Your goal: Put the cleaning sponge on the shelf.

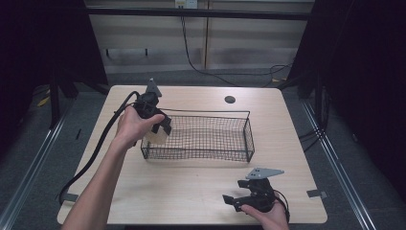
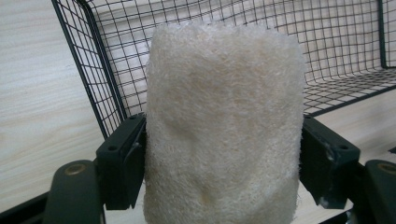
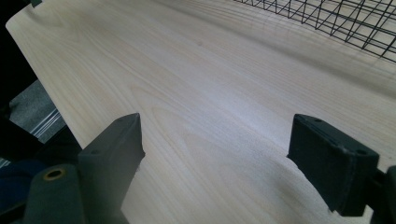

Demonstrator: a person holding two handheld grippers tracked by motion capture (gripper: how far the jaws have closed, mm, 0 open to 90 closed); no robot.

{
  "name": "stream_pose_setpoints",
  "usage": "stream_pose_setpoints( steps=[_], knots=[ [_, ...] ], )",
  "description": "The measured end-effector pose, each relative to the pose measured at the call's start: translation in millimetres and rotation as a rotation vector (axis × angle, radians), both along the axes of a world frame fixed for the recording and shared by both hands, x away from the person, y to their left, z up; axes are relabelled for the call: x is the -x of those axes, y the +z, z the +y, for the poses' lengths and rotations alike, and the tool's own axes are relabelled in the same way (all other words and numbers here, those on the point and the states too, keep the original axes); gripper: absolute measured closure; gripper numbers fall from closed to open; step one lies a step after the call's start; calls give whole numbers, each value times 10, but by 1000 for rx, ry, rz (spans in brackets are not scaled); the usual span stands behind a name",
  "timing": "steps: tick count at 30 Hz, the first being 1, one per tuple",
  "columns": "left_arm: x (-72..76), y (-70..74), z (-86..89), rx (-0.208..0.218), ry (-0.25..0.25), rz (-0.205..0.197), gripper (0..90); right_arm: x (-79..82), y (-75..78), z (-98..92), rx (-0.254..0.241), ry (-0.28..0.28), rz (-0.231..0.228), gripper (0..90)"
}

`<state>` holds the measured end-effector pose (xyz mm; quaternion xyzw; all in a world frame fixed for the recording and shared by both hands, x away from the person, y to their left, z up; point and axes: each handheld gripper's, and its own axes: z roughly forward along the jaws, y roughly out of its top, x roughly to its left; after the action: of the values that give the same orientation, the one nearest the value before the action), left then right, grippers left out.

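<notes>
Loofah clamped upright between left claw jaws, at the wire basket's near-left corner. Right claw jaws wide apart, nothing between them, low over bare wooden surface.

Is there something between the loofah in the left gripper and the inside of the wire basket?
Nothing visible blocks it. The left gripper holds the loofah at the wire basket's left end, and the mesh floor looks empty.
</notes>
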<state>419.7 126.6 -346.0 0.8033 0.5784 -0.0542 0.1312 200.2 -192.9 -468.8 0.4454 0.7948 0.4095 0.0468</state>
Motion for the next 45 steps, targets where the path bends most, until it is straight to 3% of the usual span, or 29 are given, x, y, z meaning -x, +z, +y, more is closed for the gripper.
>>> stream_pose_setpoints(
  steps=[5,10,13,15,22,24,27,31,35,45],
  knots=[
    [-23,-103,-60,-9,20,20,262,-4,3,-3,0,0,-2,174],
    [-61,-180,-64,-21,77,20,262,-1,3,-9,-1,-3,-1,174],
    [-82,-229,-83,-55,98,16,262,-2,3,-6,-3,-1,0,174],
    [-90,-273,-113,-43,115,17,262,-2,6,-4,-4,2,0,175],
    [-151,-380,-128,-86,112,46,261,4,10,-16,-10,1,-2,176],
    [-162,-400,-115,-104,126,34,261,6,9,-14,-12,4,-3,176],
    [-178,-477,-86,-97,140,49,261,9,10,-2,-10,11,-3,176],
    [-195,-567,-65,-128,152,53,261,11,8,2,-8,10,0,176],
    [-190,-578,-102,-118,152,58,261,7,6,2,-9,10,0,176],
    [-206,-683,-153,-156,155,63,261,13,10,0,-13,15,1,176]
  ],
)
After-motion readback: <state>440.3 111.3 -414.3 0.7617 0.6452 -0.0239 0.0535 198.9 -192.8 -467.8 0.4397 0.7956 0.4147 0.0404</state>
